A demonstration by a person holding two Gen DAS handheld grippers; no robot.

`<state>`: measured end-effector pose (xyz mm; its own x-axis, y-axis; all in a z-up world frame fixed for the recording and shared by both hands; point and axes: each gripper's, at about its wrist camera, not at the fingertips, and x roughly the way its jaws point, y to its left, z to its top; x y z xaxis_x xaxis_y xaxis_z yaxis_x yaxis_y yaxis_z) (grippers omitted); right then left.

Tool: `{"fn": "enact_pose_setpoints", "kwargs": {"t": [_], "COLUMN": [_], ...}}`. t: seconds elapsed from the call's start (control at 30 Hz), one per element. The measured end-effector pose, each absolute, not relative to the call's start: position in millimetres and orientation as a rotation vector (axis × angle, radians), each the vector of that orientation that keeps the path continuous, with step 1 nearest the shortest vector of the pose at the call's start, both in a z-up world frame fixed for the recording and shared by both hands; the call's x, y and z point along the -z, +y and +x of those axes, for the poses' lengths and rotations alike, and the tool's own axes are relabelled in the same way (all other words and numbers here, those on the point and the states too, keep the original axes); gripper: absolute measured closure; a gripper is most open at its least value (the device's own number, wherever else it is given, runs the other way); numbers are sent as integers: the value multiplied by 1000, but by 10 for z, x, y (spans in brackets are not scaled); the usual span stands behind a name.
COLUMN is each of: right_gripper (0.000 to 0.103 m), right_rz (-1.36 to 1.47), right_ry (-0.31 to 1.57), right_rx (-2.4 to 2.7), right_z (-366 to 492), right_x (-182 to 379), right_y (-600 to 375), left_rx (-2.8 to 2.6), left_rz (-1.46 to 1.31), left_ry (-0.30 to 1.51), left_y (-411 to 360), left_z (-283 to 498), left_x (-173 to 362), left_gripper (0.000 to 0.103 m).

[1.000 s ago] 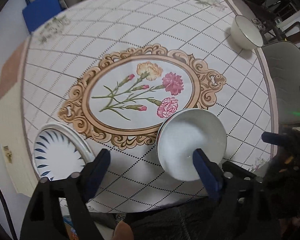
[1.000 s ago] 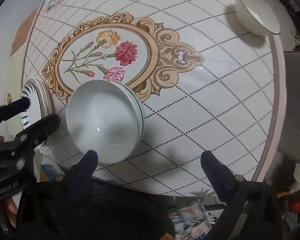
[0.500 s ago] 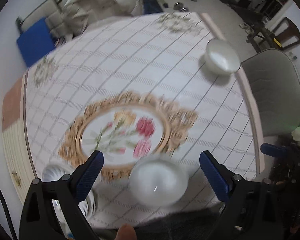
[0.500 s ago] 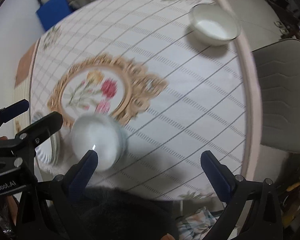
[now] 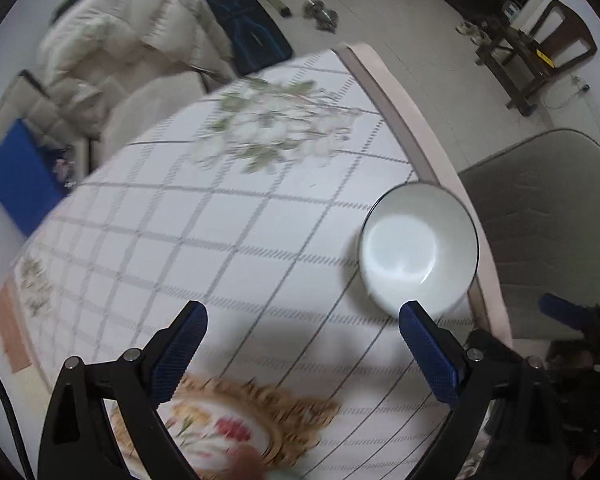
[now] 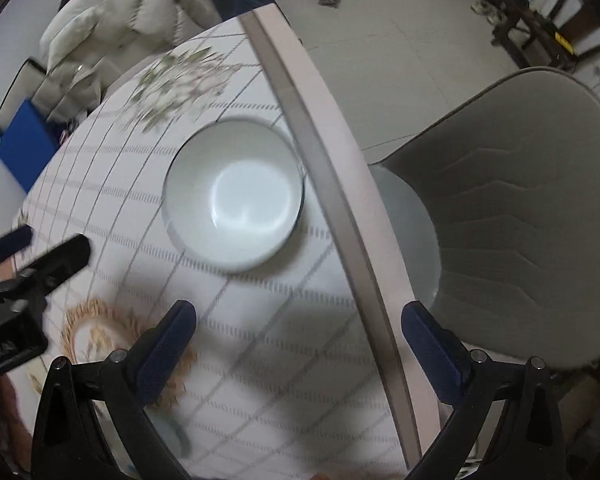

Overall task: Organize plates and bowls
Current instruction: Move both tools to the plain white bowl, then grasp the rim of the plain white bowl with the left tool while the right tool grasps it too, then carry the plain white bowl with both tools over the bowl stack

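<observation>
A white bowl with a dark rim (image 5: 418, 248) stands on the patterned tablecloth (image 5: 228, 224) close to the table's right edge; it also shows in the right wrist view (image 6: 236, 196). My left gripper (image 5: 300, 344) is open and empty above the cloth, with the bowl ahead and to its right. My right gripper (image 6: 300, 340) is open and empty, hovering over the table edge (image 6: 340, 200) just short of the bowl. The nearer bowl and the blue-striped plate are out of view.
A grey padded chair (image 6: 512, 216) stands against the table's right edge, also in the left wrist view (image 5: 548, 216). The gold floral medallion (image 5: 236, 428) lies below my left gripper. A sofa with cushions (image 5: 132, 52) and a blue box (image 5: 20, 176) stand beyond the table.
Both grippers have swung up and forward to the far right of the table. The near bowl and striped plate have dropped out of view; the far bowl now looms close.
</observation>
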<state>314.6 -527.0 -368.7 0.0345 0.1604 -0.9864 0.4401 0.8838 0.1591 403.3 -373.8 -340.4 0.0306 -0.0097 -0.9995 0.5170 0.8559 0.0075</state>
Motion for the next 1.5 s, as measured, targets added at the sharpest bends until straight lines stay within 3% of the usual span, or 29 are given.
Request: {"fn": "enact_pose_setpoints", "kwargs": {"t": [0.27,0.3,0.33,0.37,0.4,0.53,0.57,0.63,0.7,1.0,1.5], "right_gripper": [1,4,7,16,31,69,83,88,95,96,96], "right_rz": [527,536,537,538,542,601,604,573,575,663,596], "right_ry": [1598,1600,1601,1602,1605,1624,1625,1631,1630,1625,1619], "right_rx": [185,176,169,166,164,123,115,117,111,74,-21], "right_z": [3540,3576,3603,3622,3642,3696,3698,3719,3698,3554,3238], "right_x": [4202,4257,4295,4321,4353,4470,4475,4488,4476,4446,3774], "right_y": [-5404,-5418,-5422,-5430,-5439,-5452,-5450,-5430,-5439,-5464,-4724], "left_rx": [467,469,477,483,488,541,550,563,565,566,551], "left_rz": [393,385,382,382,382,377,387,391,391,397,322], "left_ry": [1641,1648,1653,1660,1671,1700,1696,1698,1692,1642,1583], "left_y": [-4048,-4054,-4068,-4078,-4084,-4161,-4185,-4238,-4280,-4210,-3373], "left_z": [4399,4416,4434,4446,4459,4440,4422,4391,4377,4288,3890], "left_x": [4116,4145,4184,4210,4240,4282,4278,4278,4254,4004,3333], "left_gripper": [6,9,22,41,49,70,76,86,89,91,91]}}
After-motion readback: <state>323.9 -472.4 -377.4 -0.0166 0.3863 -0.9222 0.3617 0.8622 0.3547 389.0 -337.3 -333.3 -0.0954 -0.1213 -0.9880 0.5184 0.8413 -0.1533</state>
